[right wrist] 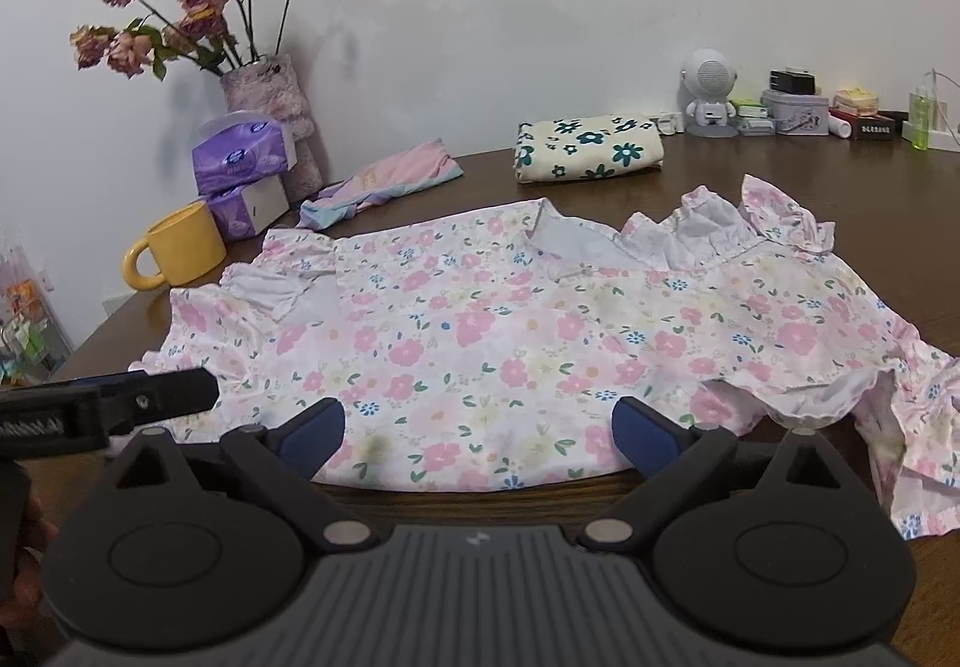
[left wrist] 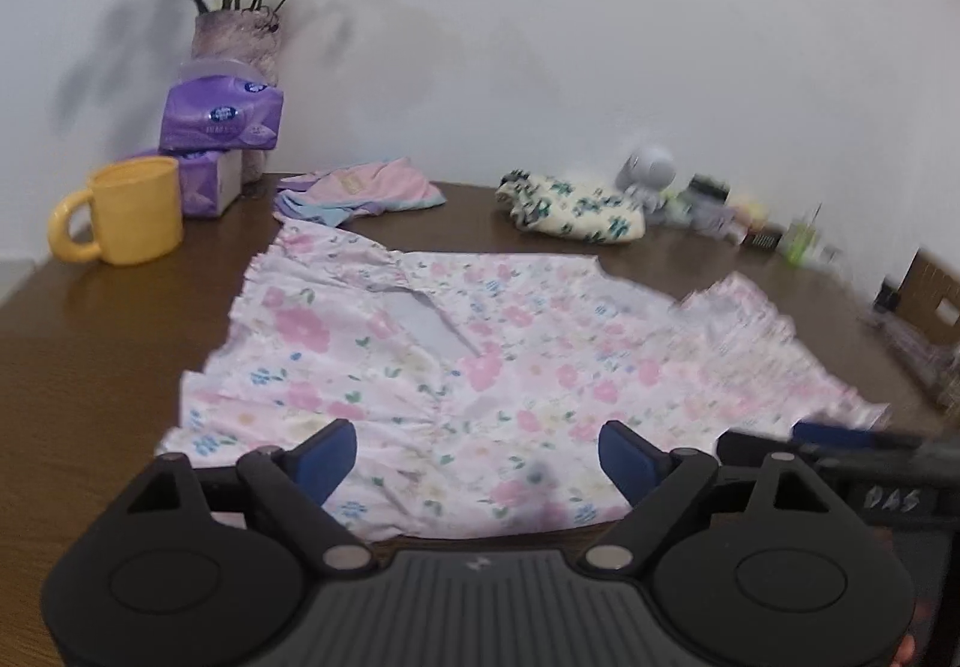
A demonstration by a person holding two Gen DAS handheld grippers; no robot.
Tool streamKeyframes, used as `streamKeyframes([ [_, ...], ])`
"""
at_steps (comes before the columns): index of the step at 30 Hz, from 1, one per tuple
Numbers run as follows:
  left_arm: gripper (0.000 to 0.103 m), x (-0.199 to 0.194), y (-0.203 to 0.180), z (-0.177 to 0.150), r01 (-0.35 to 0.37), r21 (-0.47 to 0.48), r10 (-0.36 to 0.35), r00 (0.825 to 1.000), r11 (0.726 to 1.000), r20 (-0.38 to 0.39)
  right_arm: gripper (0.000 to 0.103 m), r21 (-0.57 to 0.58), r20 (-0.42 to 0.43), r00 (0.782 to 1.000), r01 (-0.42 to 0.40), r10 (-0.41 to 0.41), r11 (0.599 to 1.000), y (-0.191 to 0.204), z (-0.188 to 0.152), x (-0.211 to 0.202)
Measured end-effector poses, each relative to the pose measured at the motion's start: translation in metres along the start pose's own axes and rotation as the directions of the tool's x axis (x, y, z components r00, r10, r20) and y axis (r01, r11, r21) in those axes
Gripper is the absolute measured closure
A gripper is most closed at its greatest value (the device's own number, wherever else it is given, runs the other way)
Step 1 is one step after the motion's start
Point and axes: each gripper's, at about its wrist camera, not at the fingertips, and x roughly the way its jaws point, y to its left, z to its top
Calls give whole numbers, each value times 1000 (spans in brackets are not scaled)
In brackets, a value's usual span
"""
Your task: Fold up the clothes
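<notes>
A pink floral garment with ruffled edges (left wrist: 456,367) lies spread flat on the brown wooden table (left wrist: 90,343); it also shows in the right wrist view (right wrist: 510,343). My left gripper (left wrist: 477,454) is open and empty, just above the garment's near hem. My right gripper (right wrist: 477,436) is open and empty over the near hem too. The right gripper's body shows at the right in the left wrist view (left wrist: 870,457). The left gripper's body shows at the left in the right wrist view (right wrist: 108,409).
A folded cream floral cloth (right wrist: 588,145) and a pink and blue garment (right wrist: 384,181) lie behind. A yellow mug (right wrist: 180,253), purple tissue packs (right wrist: 246,175) and a vase of dried roses (right wrist: 270,115) stand at the left. A small white robot figure (right wrist: 708,91) and boxes (right wrist: 798,112) line the back right.
</notes>
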Motion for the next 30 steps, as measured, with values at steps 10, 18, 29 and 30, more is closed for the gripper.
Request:
streamKeyframes([
  [10, 33, 12, -8, -6, -13, -70, 11, 999, 997, -35, 27, -8, -23, 1000, -1, 1, 1000, 3, 1, 9],
  [18, 54, 19, -20, -9, 9, -23, -9, 1000, 1000, -18, 35, -42, -58, 998, 5, -7, 999, 11, 0, 20],
  [29, 55, 17, -20, -11, 12, -28, -12, 1000, 1000, -4, 40, -32, -66, 998, -27, 25, 999, 14, -1, 22],
  [30, 55, 16, -21, -10, 3, -25, -3, 1000, 1000, -2, 40, -31, -69, 997, -27, 25, 999, 14, 0, 22],
])
